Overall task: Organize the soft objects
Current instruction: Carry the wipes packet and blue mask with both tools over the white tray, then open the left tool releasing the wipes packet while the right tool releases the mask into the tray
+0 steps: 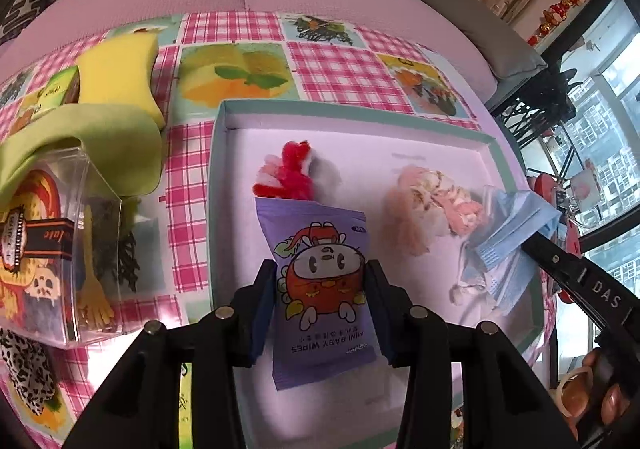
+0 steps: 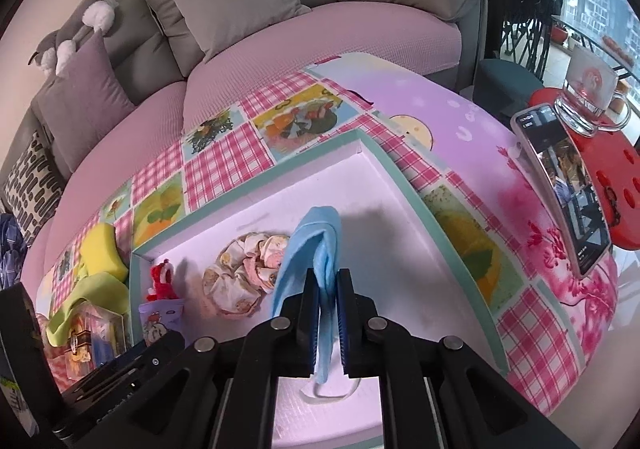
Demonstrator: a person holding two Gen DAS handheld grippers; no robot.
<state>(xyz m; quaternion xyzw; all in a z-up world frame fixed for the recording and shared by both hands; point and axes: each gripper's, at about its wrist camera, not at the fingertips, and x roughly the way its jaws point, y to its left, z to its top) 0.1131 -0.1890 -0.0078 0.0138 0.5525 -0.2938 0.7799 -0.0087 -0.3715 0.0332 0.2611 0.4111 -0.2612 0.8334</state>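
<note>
Baby wipes pack (image 1: 320, 289) is pinched across its width by the left gripper (image 1: 322, 305) over the white floor of the teal-rimmed box (image 1: 218, 177), while the right gripper (image 2: 325, 319) is pressed together on the blue face mask (image 2: 316, 245) above the same box, near the scrunchie (image 2: 244, 269). If let go here, the pack could come down on the red plush toy (image 1: 294, 173), which seems to sit just beyond its far edge, and the mask's loose ear loop (image 2: 328, 395) might snag a finger.
</note>
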